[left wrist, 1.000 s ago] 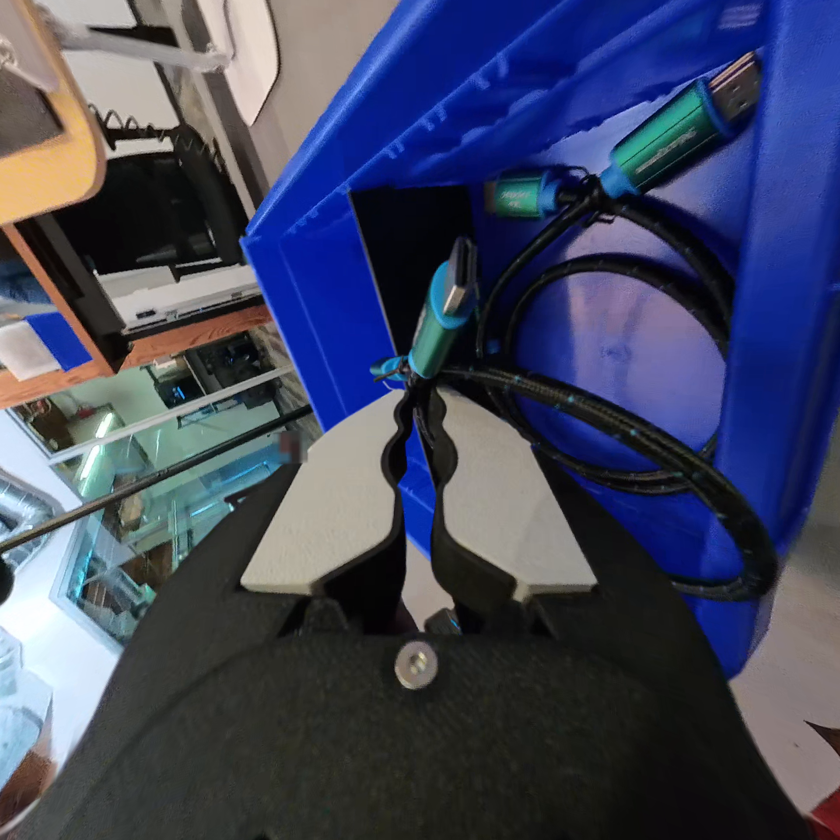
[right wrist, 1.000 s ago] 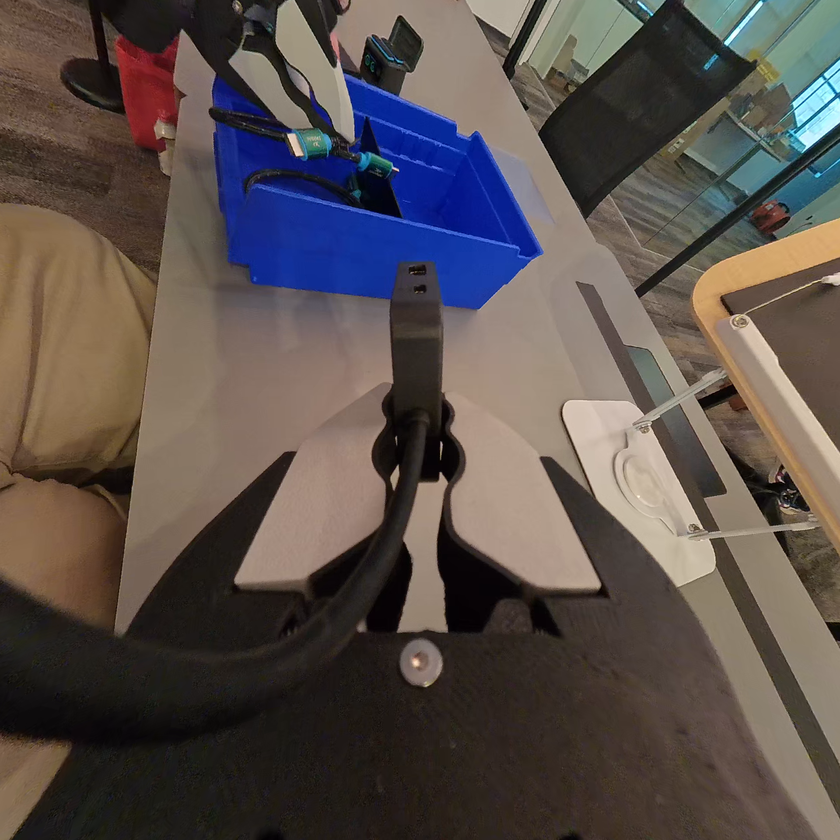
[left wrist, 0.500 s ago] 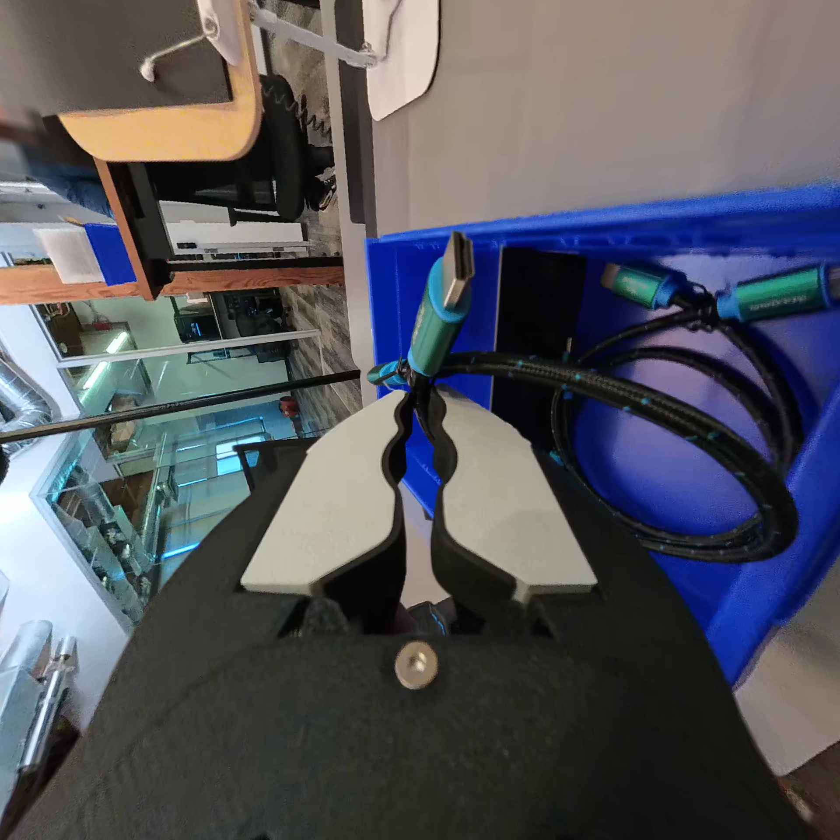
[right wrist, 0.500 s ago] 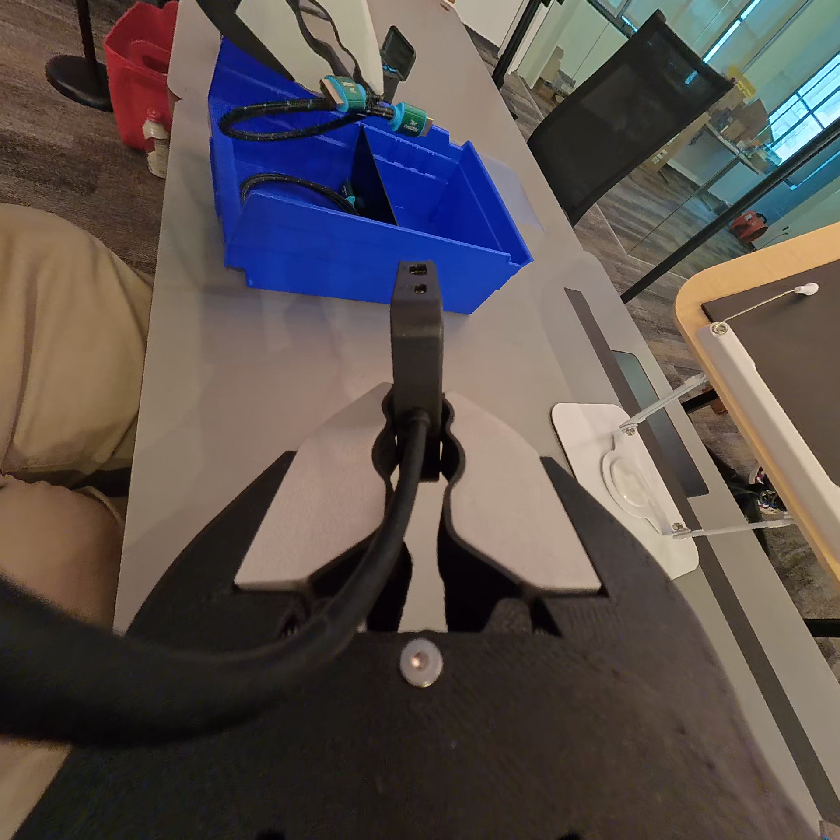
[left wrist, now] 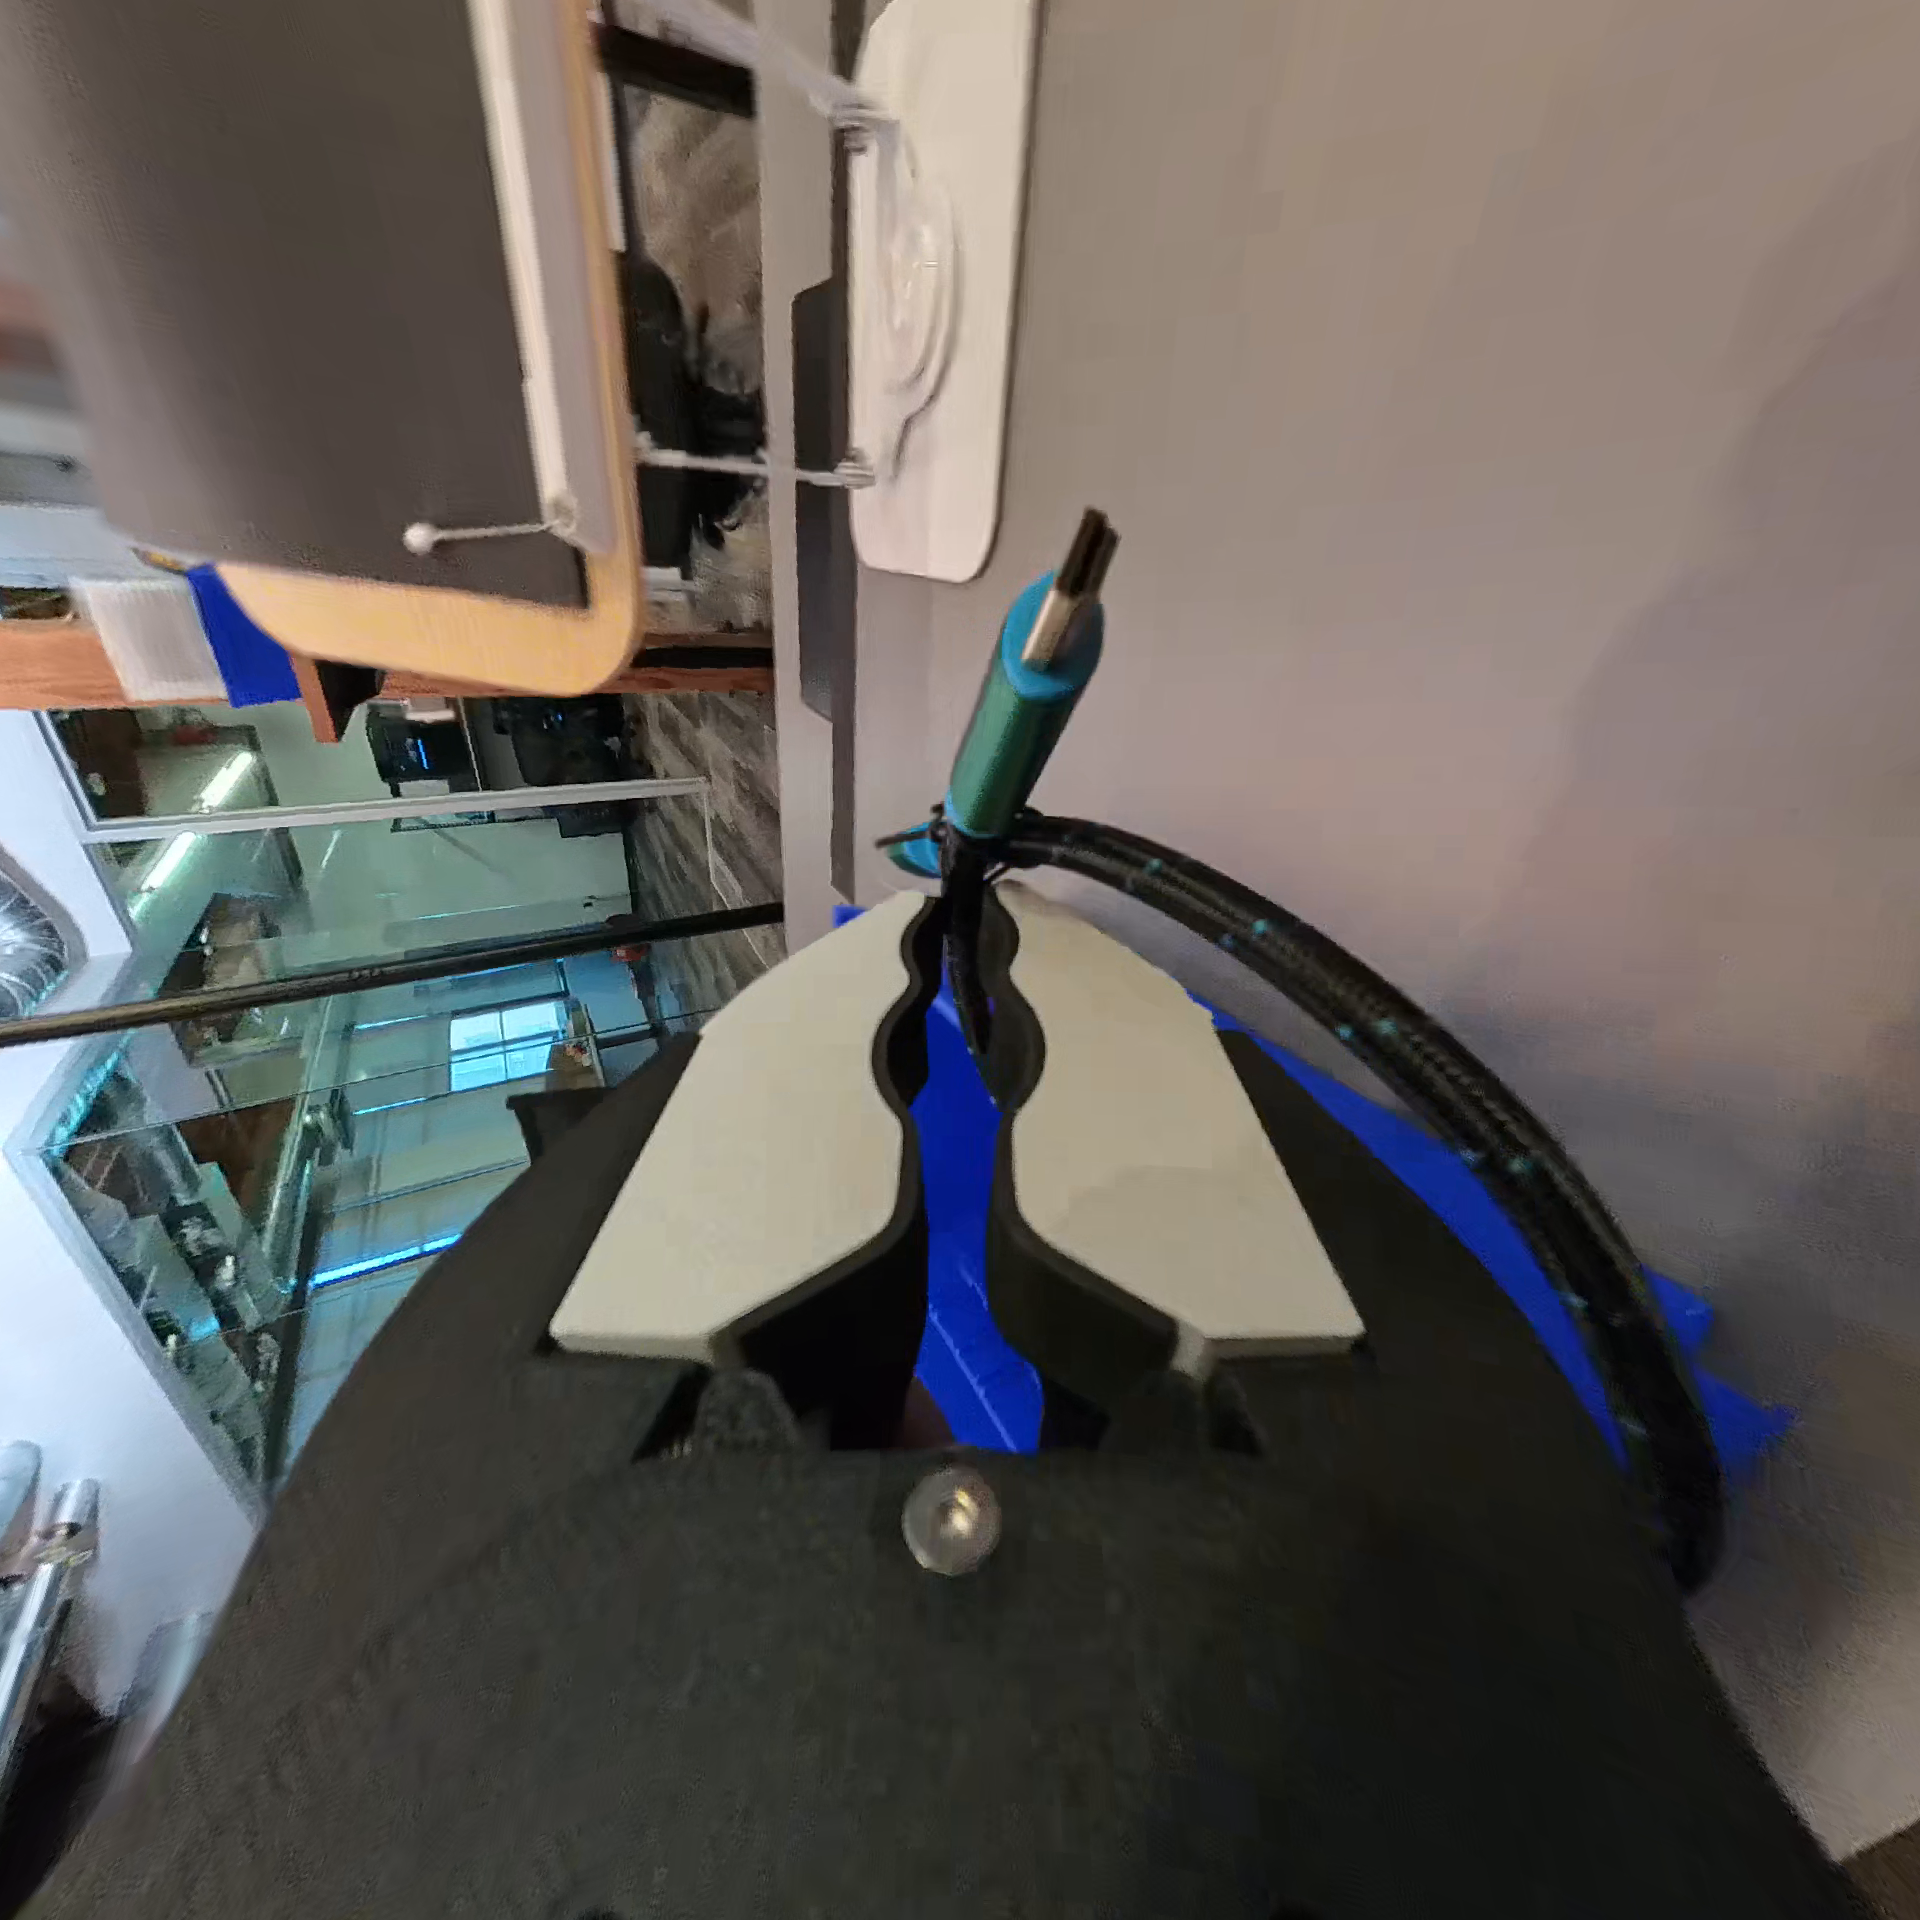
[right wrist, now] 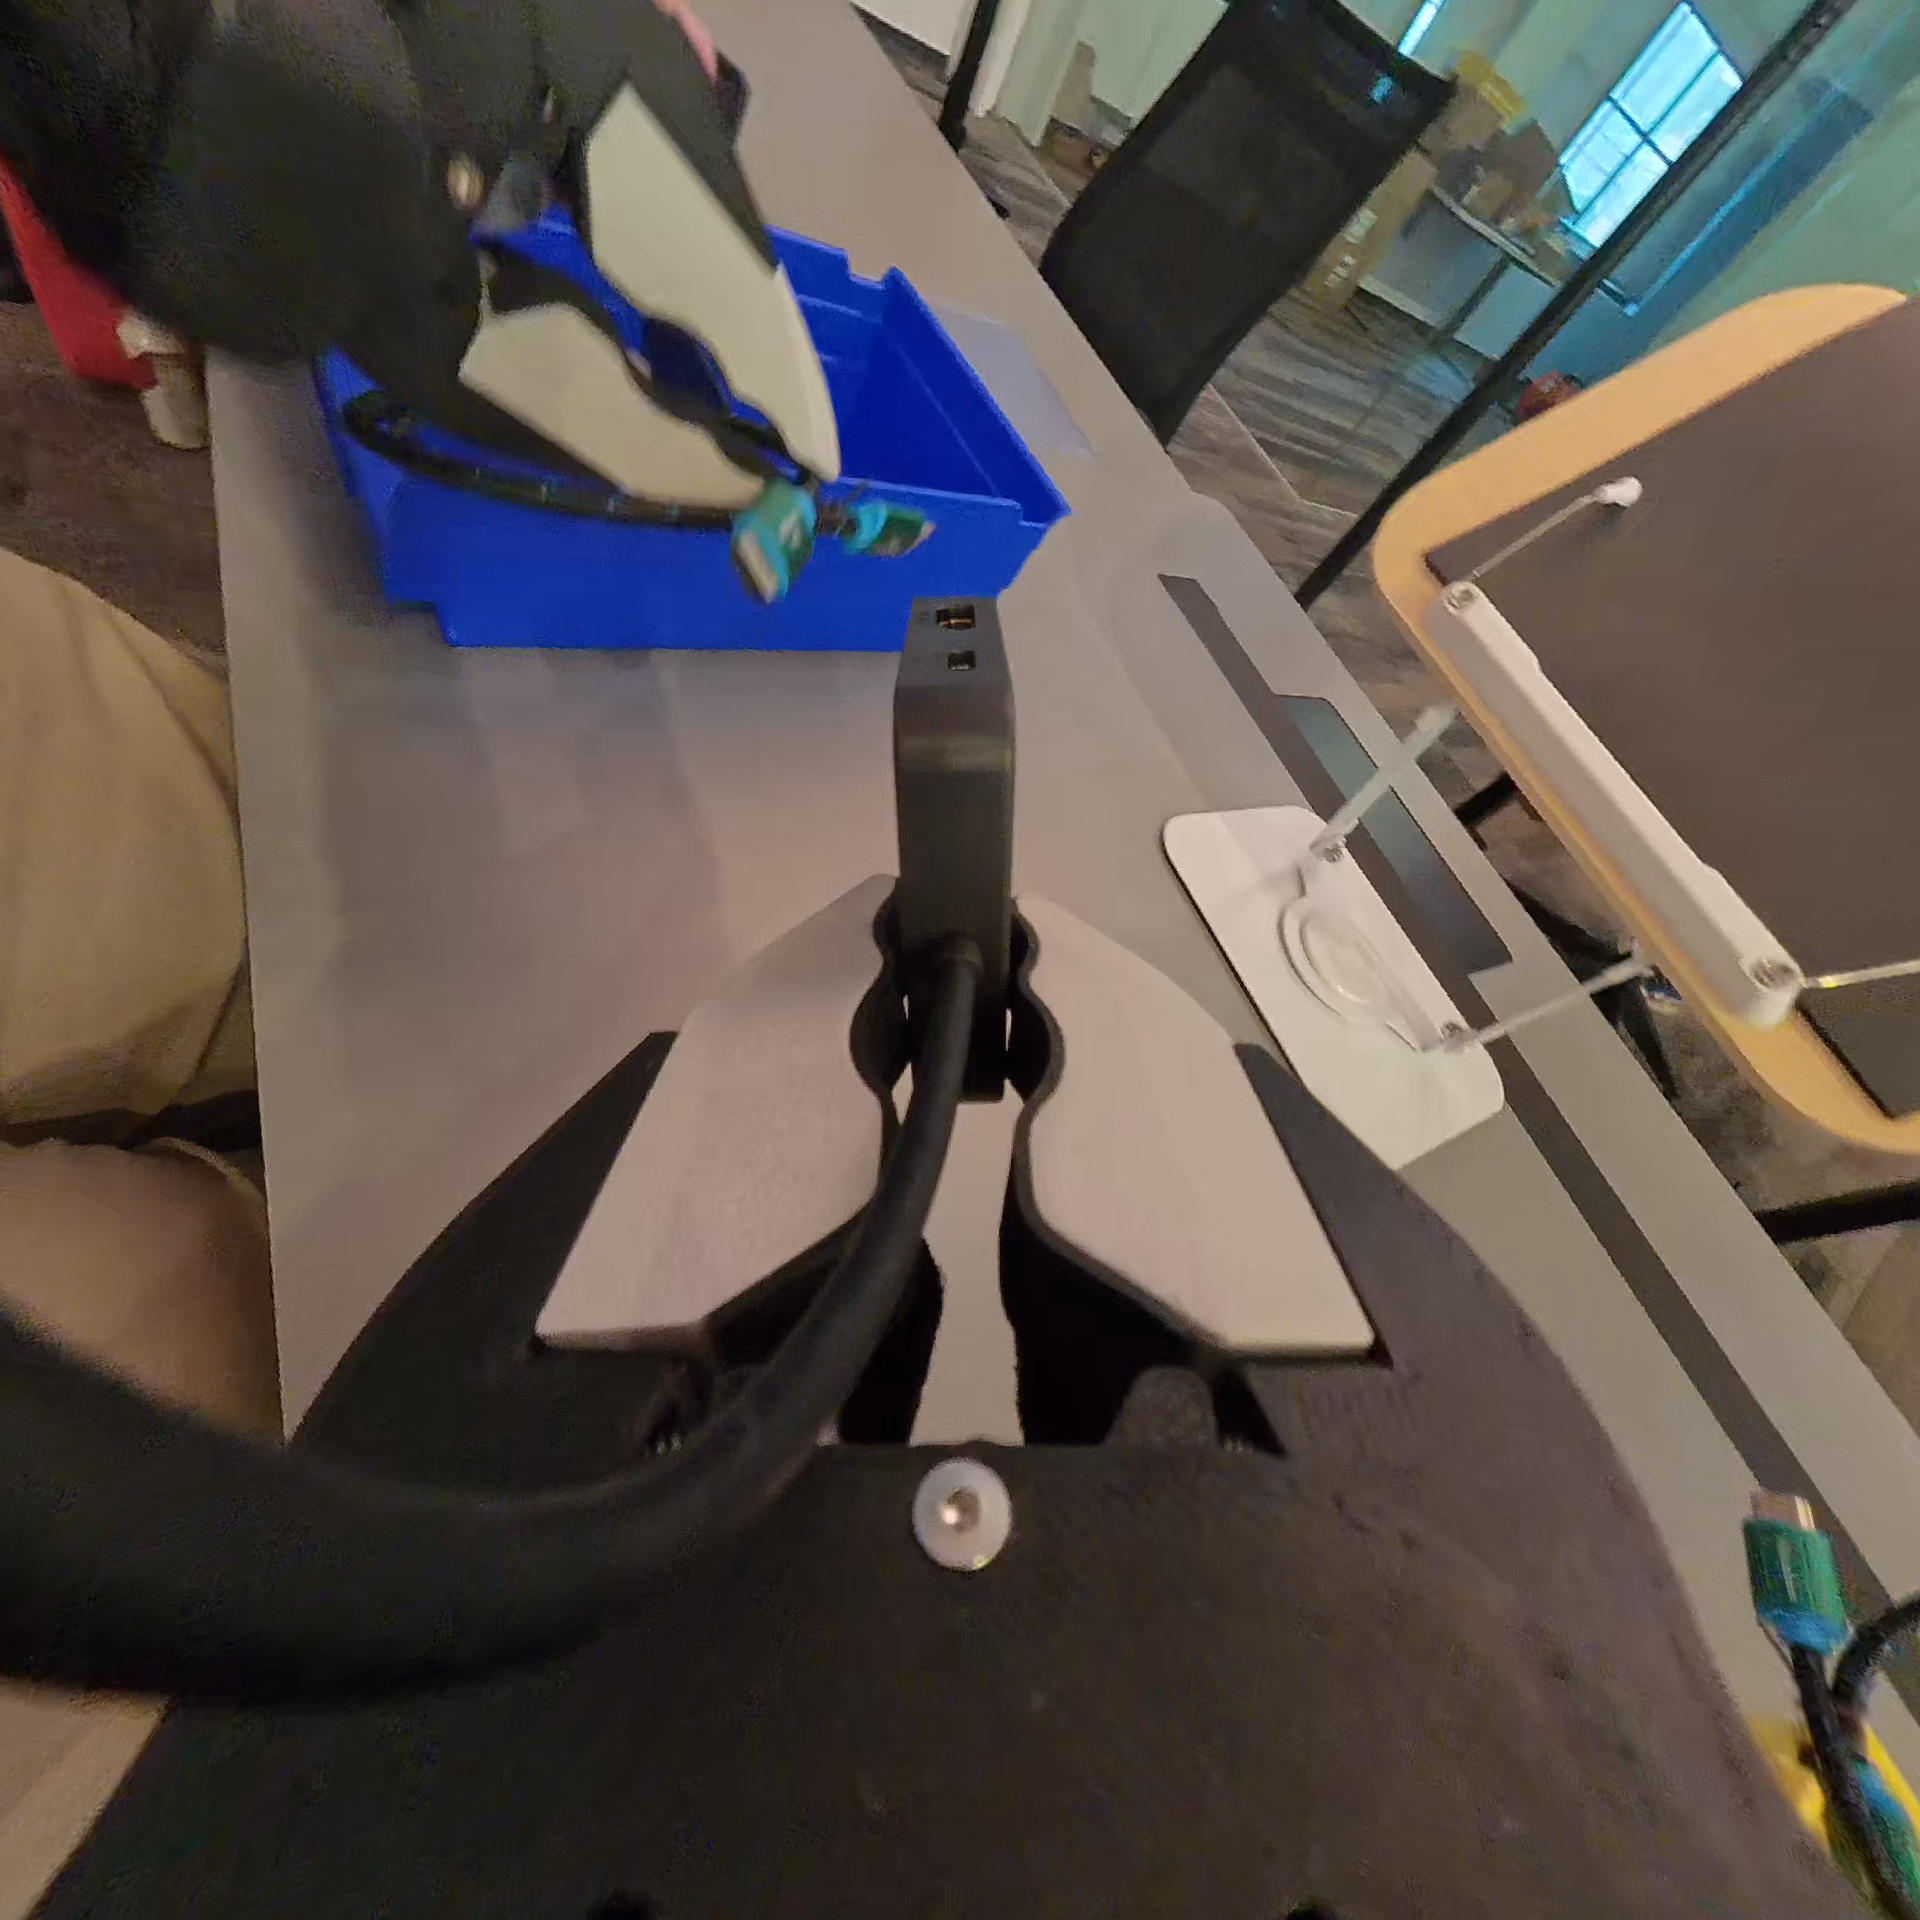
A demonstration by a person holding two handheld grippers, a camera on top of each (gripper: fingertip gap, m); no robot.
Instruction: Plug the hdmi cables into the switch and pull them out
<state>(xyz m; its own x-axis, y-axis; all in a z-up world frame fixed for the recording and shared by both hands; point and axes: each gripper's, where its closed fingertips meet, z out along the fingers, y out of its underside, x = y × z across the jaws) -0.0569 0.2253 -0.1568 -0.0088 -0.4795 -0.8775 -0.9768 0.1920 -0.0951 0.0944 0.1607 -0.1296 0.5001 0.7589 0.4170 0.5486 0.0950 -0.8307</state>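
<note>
I found the left gripper [left wrist: 961, 935] closed on a braided HDMI cable [left wrist: 1455, 1132], its fingers pinching the cord just behind the green plug [left wrist: 1023, 707]. The plug stood clear beyond the fingertips, its metal tip pointing out over the grey table [left wrist: 1507, 416]. The rest of the cord looped away to the right and back down past the gripper body. A second connector end, teal, hung beside the pinch point, tied to the same bundle.

In the right wrist view the left gripper appeared above the near edge of the blue bin [right wrist: 665, 582], with the plug tilted downward and near the far end of the switch, not touching it.

The right gripper [right wrist: 951, 966] was clamped on the black switch [right wrist: 951, 748], gripping it at the end where its thick black lead [right wrist: 894, 1195] came out. The switch projected forward, held off the table, and two small ports showed on its far end. Both looked vacant.

Another green connector [right wrist: 1792, 1590] with a braided cord lay at the lower right, by the table edge. A white plate [right wrist: 1340, 966] with a clear stand sat on the table to the right of the switch.
</note>
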